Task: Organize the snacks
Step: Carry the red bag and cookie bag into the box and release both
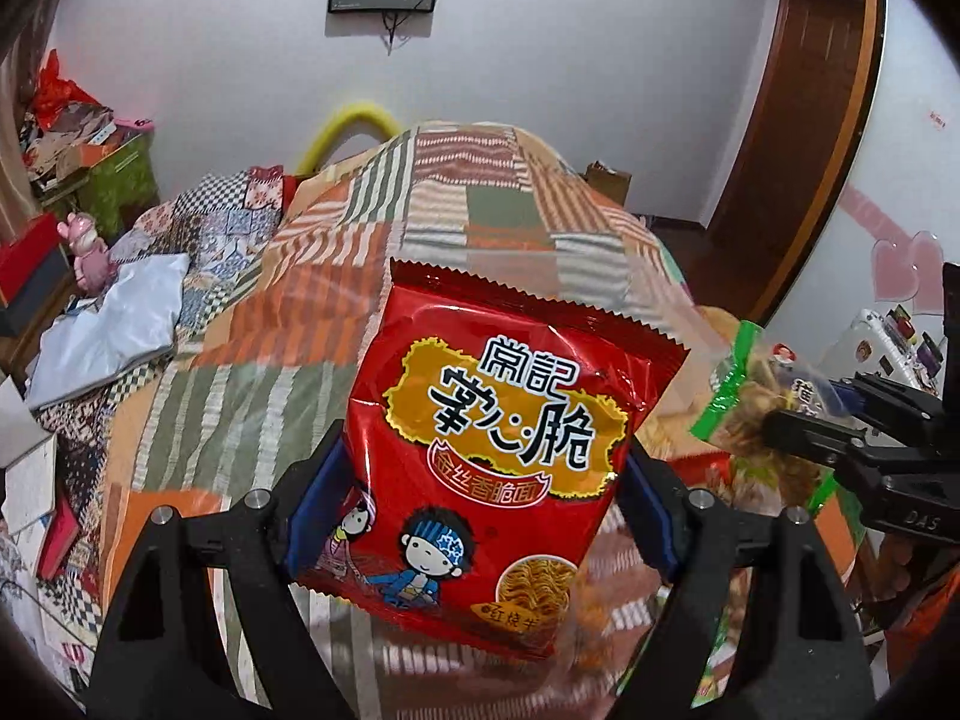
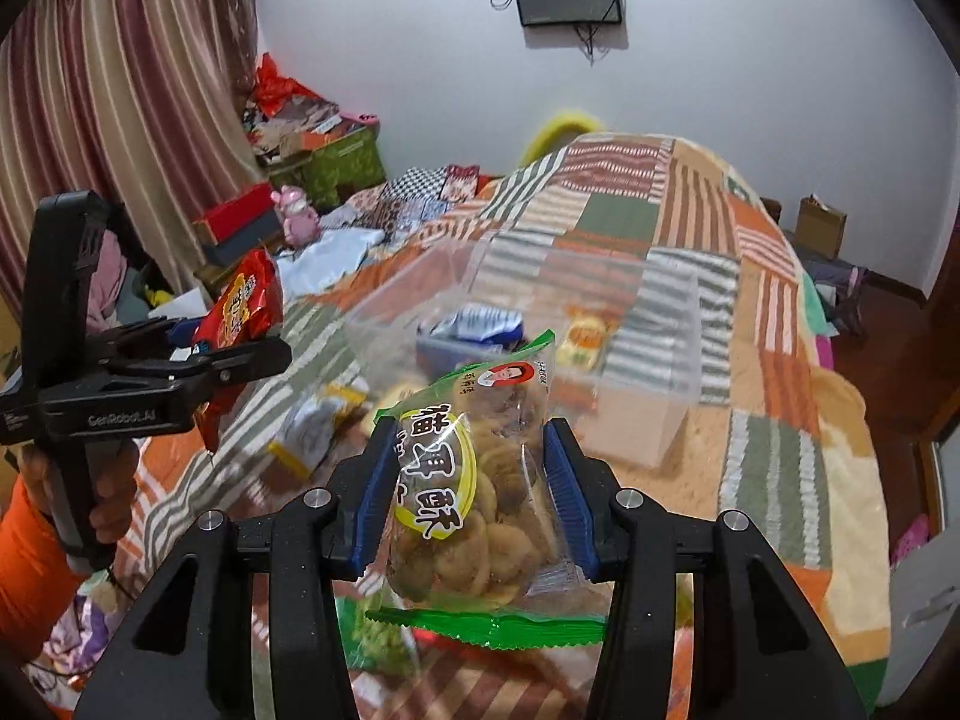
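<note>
Between the left gripper (image 1: 480,516) pads: red noodle packet (image 1: 498,456) clamped by its sides, long axis upright, top seam tilted away. Right gripper (image 2: 474,504) pinches green-edged cracker bag (image 2: 480,480), upright, above the bed's (image 2: 780,360) near edge. Clear bin (image 2: 630,372) mid-bed ahead holds a blue packet (image 2: 474,324); loose snacks (image 2: 312,426) lie left of it.

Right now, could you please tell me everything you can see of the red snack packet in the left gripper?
The red snack packet is a glossy foil-like pouch with serrated end seals, a gold panel of Chinese characters, two cartoon figures and a noodle picture. It looks sealed and puffy. The left gripper clamps its lower sides between blue pads, holding it roughly upright, slightly tilted, in the air above the patchwork bedspread.
</note>
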